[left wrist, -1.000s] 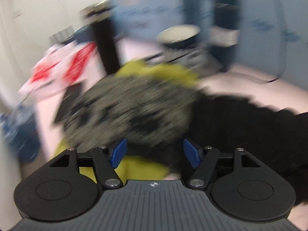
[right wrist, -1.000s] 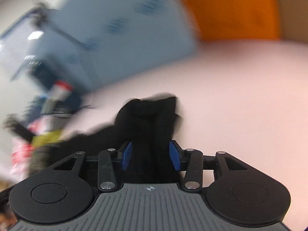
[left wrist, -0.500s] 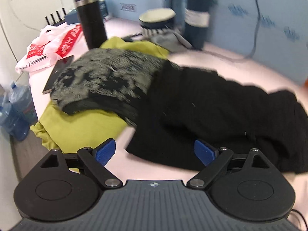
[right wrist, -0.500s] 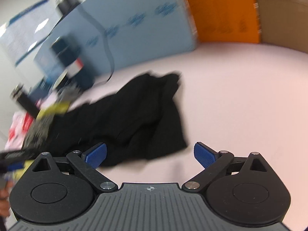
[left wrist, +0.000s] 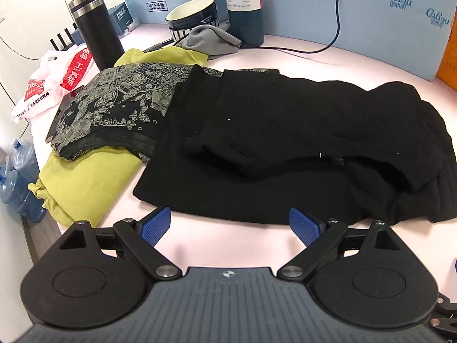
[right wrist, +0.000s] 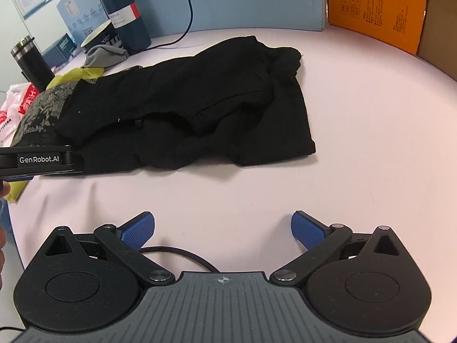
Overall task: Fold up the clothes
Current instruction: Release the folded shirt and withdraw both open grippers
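Note:
A black garment (left wrist: 285, 148) lies loosely folded and rumpled on the pale pink table (left wrist: 228, 237). Its left end rests on a black lace-patterned garment (left wrist: 114, 105), which lies on a yellow-green one (left wrist: 85, 183). My left gripper (left wrist: 230, 224) is open just short of the black garment's near hem, with nothing between its fingers. My right gripper (right wrist: 222, 228) is open over bare table, a good way back from the black garment (right wrist: 194, 105). The left gripper's side (right wrist: 42, 161) shows at the right wrist view's left edge.
Along the back stand a black tumbler (left wrist: 97, 28), a bowl (left wrist: 194, 14), a dark blue bottle (left wrist: 245, 5) and a grey cloth (left wrist: 211, 40), before a blue panel with a cable (left wrist: 314, 48). A red-and-white plastic bag (left wrist: 48, 85) lies left. An orange box (right wrist: 377, 8) stands back right.
Both grippers have opened wide and drawn back toward the near side of the table. The right one had the black garment between its fingers and has let it go.

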Tool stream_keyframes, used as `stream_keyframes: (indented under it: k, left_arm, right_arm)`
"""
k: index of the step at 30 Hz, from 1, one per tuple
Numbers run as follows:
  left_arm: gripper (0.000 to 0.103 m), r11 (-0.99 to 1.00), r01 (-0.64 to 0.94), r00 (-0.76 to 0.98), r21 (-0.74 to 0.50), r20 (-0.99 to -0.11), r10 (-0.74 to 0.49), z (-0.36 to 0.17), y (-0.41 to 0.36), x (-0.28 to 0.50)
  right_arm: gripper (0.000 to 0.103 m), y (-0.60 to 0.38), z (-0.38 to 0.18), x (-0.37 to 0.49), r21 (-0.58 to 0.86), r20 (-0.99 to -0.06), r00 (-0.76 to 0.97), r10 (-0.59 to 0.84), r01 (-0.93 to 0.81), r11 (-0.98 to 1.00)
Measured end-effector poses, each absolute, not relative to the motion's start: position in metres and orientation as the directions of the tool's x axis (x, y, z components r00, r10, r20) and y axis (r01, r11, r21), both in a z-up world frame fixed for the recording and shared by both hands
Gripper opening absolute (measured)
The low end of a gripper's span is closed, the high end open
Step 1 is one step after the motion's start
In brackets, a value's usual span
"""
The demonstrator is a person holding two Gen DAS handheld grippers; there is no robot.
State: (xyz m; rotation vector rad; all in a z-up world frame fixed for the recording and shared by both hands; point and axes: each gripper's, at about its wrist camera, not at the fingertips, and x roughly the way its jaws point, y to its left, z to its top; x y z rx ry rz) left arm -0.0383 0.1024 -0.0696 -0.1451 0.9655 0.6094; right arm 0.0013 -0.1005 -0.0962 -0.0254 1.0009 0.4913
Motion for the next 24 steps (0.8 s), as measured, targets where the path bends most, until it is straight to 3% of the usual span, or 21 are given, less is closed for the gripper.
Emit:
stream_keyframes:
  k: [7,17,21,24]
  left_arm:
    - [0.09,0.828,-0.54,0.415,0.154,-0.807,0.421,-0.072,0.102,-0.031]
    - [0.091,0.831,-0.535,0.386,0.15,-0.832,0.399,-0.082,0.105,-0.023]
    - [0.092,0.831,-0.54,0.39,0.137,-0.833,0.391,-0.084,0.107,-0.022]
    - [0.103,0.828,-0.542,0.4,0.141,-0.823,0.403,-0.083,0.11,-0.024]
  right_arm:
    - [0.103,-0.077,-0.1,0.002,0.058,-0.847,0.442,0.294,-0.474,0.879]
    - [0.103,-0.078,-0.1,0.008,0.059,-0.838,0.455,0.3,-0.471,0.88]
    - [0.103,-0.1,-0.079,0.011,0.182,-0.722,0.547,0.424,-0.441,0.879]
    - [0.103,-0.119,-0.065,0.018,0.324,-0.598,0.594,0.538,-0.435,0.84]
